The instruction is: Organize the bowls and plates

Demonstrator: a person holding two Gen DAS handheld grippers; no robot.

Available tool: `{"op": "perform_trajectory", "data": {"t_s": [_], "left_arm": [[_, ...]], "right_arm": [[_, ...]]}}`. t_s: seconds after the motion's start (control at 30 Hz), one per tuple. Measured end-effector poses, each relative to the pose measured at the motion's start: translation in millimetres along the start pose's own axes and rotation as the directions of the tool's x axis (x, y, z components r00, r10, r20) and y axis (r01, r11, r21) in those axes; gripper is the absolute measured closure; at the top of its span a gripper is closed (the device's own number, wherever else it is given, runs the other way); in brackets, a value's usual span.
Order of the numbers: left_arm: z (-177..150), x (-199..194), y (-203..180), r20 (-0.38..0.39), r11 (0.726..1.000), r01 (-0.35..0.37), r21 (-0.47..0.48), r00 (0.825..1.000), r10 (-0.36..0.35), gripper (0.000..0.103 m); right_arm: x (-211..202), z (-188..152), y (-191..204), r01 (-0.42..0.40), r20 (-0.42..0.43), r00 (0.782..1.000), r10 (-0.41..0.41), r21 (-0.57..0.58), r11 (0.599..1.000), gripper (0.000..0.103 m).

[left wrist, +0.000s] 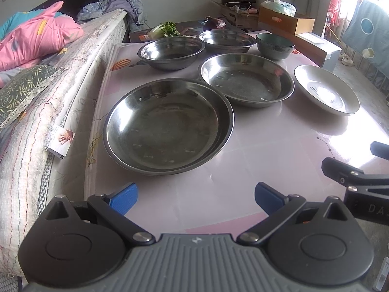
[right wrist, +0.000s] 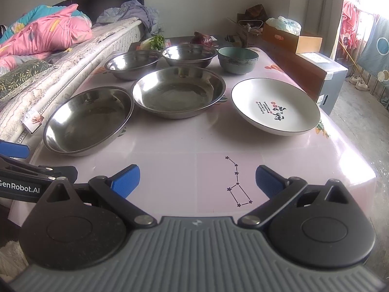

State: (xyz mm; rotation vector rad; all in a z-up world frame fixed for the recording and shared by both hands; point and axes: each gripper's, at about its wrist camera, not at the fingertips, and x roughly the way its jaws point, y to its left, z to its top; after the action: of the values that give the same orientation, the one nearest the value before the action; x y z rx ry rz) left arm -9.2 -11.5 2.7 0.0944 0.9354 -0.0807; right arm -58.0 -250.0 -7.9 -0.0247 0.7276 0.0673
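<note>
On the pink table lie two steel plates: a near one and a middle one. Behind them stand two steel bowls and a green ceramic bowl. A white ceramic plate with writing sits at the right. My left gripper is open and empty before the near steel plate. My right gripper is open and empty over the table's front.
A bed with a mattress and pink quilt runs along the table's left edge. Greens and a red cabbage lie behind the bowls. Cardboard boxes stand at the back right.
</note>
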Motion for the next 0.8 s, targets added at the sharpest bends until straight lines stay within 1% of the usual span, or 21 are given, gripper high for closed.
{"op": "perform_trajectory", "data": {"t_s": [0.8], "left_arm": [[0.3, 1.7, 3.4, -0.004, 1.000, -0.008, -0.004, 1.000, 0.008, 0.000]], "right_arm": [[-0.4, 1.2, 1.5, -0.001, 0.002, 1.000, 0.001, -0.001, 1.000, 0.001]]}}
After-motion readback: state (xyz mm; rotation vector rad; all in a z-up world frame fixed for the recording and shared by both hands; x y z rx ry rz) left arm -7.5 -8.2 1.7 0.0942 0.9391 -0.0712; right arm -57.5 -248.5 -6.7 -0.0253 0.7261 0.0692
